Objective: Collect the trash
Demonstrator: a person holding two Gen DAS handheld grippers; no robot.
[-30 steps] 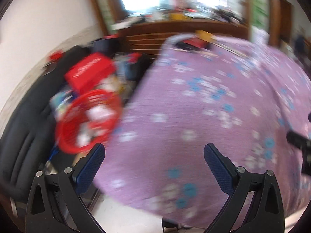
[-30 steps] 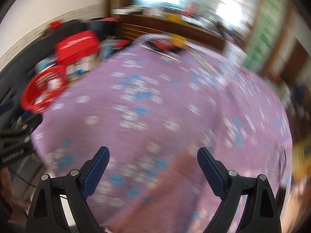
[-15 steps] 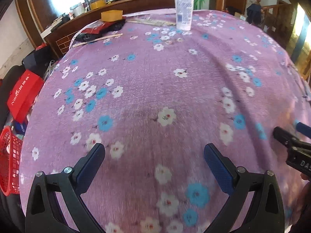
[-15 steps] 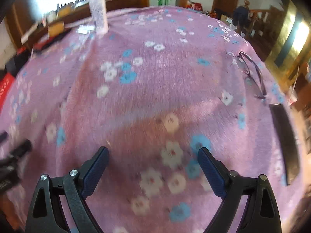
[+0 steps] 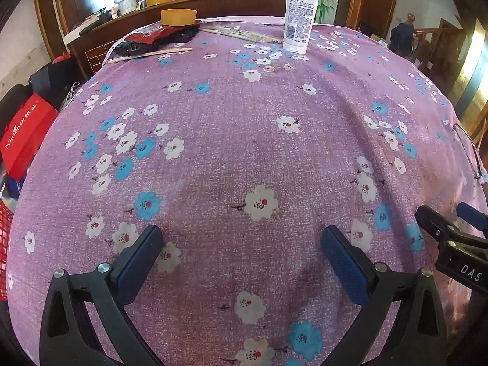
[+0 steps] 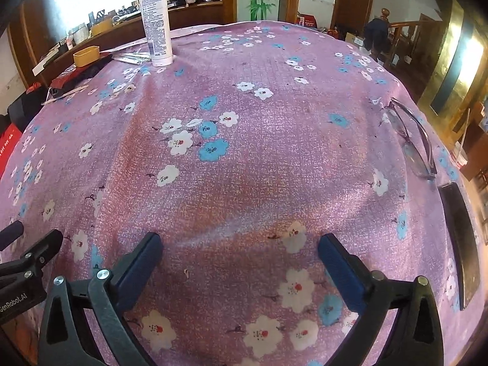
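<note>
Hovering over the floral-clothed worktop (image 5: 244, 140): left gripper (image 5: 241, 259) gaping wide, holding nothing; right gripper (image 6: 239, 262) opening, nothing between its jaws. Likely trash, wrappers (image 5: 244, 33) and sticks (image 5: 152, 55), lying at the far edge beside the lotion tube (image 5: 300, 9). Reaching across open cloth, avoiding the eyeglasses (image 6: 411, 140) near the right rim.

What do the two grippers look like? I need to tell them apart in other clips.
Both look alike: the left gripper and right gripper have black triangular plastic arms with silver bolts and textured dark blue fingers. White lettering marks each body, "DAS" on the right, "Robot.AI" on the left.
</note>
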